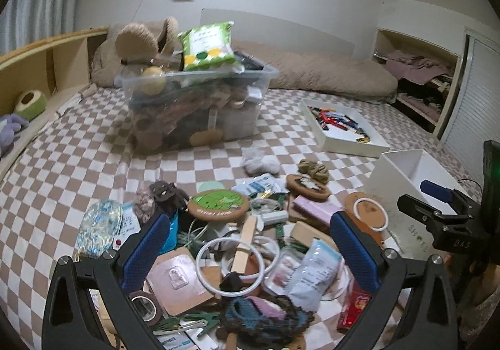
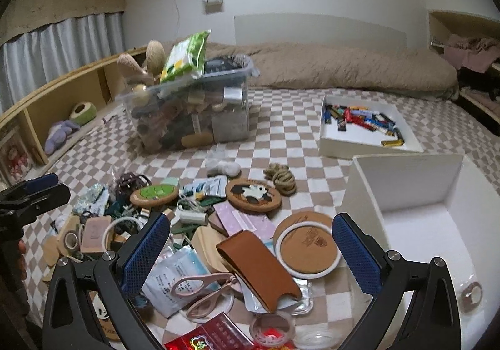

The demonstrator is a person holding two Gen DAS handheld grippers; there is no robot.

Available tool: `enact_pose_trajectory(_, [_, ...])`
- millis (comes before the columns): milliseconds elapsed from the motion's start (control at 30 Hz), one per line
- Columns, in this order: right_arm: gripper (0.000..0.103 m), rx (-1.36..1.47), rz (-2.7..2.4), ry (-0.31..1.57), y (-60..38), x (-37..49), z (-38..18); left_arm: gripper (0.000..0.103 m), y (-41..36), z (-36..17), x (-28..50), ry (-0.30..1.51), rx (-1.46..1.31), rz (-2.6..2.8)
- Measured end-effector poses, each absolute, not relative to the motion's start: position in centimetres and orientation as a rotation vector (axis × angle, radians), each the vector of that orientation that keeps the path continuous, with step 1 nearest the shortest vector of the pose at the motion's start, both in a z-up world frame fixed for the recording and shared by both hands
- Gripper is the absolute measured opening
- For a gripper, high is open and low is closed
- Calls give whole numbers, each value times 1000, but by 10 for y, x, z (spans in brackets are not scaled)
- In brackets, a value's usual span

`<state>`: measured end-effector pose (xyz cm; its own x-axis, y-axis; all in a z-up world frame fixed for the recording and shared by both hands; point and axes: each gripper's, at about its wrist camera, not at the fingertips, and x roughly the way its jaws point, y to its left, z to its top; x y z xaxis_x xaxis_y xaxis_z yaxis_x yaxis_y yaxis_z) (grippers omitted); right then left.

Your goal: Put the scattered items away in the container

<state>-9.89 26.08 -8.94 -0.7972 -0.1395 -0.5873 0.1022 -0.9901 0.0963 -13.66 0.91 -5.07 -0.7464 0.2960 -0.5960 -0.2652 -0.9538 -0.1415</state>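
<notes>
A heap of small items point(image 1: 250, 234) lies on the checkered bedspread: cork coasters, white rings, packets, a wooden clip and knitted pieces. My left gripper point(image 1: 250, 240) hovers open over a white ring point(image 1: 229, 265) and the wooden clip point(image 1: 245, 245), holding nothing. My right gripper point(image 2: 251, 251) is also open, above a brown leather sleeve point(image 2: 256, 268) and a cork coaster in a white ring point(image 2: 307, 245). Pink scissors point(image 2: 200, 290) lie by its left finger. The white open box point(image 2: 415, 212) stands just right of it, with one small round item point(image 2: 472, 293) inside.
A clear plastic bin point(image 1: 193, 106) heaped with things stands further back on the bed. A shallow white tray point(image 2: 368, 128) holds several colourful wrapped pieces. A beige duvet point(image 2: 343, 69) lies along the headboard. A wooden shelf point(image 2: 62, 94) runs along the left side.
</notes>
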Motion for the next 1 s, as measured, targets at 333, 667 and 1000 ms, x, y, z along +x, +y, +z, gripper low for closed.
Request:
enact_pose_trajectory(333, [103, 1022, -2831, -92, 252, -120, -109, 103, -17, -78, -155, -124, -1039, 2721])
enact_pose_trajectory(667, [103, 1101, -2846, -176, 253, -130, -137, 103, -43, -110, -157, -39, -1187, 2797])
enact_pose_trajectory(1000, [103, 1135, -2822, -181, 254, -123, -151, 103, -40, -135, -154, 154, -1355, 2779])
